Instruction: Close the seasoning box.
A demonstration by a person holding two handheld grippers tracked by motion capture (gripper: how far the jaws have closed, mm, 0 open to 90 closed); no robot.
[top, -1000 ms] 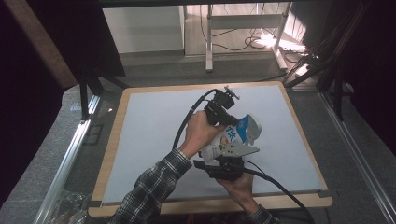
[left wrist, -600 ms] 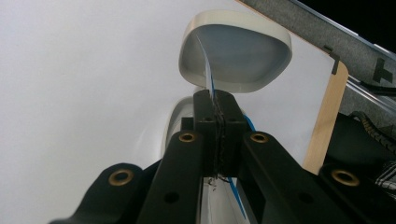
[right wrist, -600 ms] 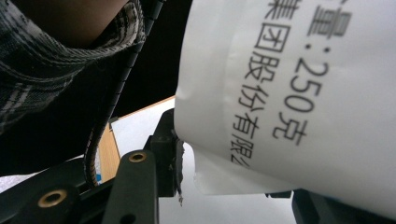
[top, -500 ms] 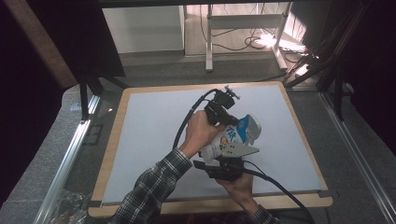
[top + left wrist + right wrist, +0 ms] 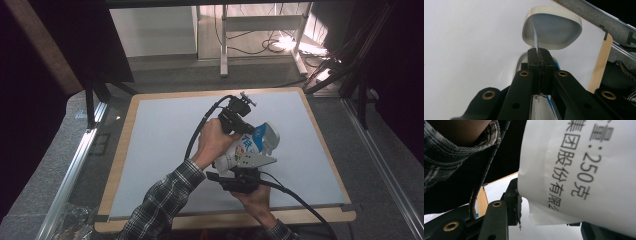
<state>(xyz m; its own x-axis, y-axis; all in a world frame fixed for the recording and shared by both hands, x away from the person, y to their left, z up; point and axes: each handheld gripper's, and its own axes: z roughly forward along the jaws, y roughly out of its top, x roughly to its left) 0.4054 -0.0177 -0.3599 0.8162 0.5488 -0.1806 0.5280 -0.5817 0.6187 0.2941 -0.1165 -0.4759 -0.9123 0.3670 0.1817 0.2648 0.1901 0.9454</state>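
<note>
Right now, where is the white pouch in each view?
High view: white pouch just right of centre.
Left gripper view: top centre, its thin edge pinched between the jaws.
Right gripper view: right half, black print showing.
Shared landmark: the wooden table edge.

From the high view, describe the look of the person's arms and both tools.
Both forearms wear a dark plaid sleeve with pale lines. The left gripper is black, with a small knobbed mount on top and a thick black cable looping from it. The right gripper is black too, topped by a grey three-cornered plate. Its fingers are matt black with brass-coloured rivets.
</note>
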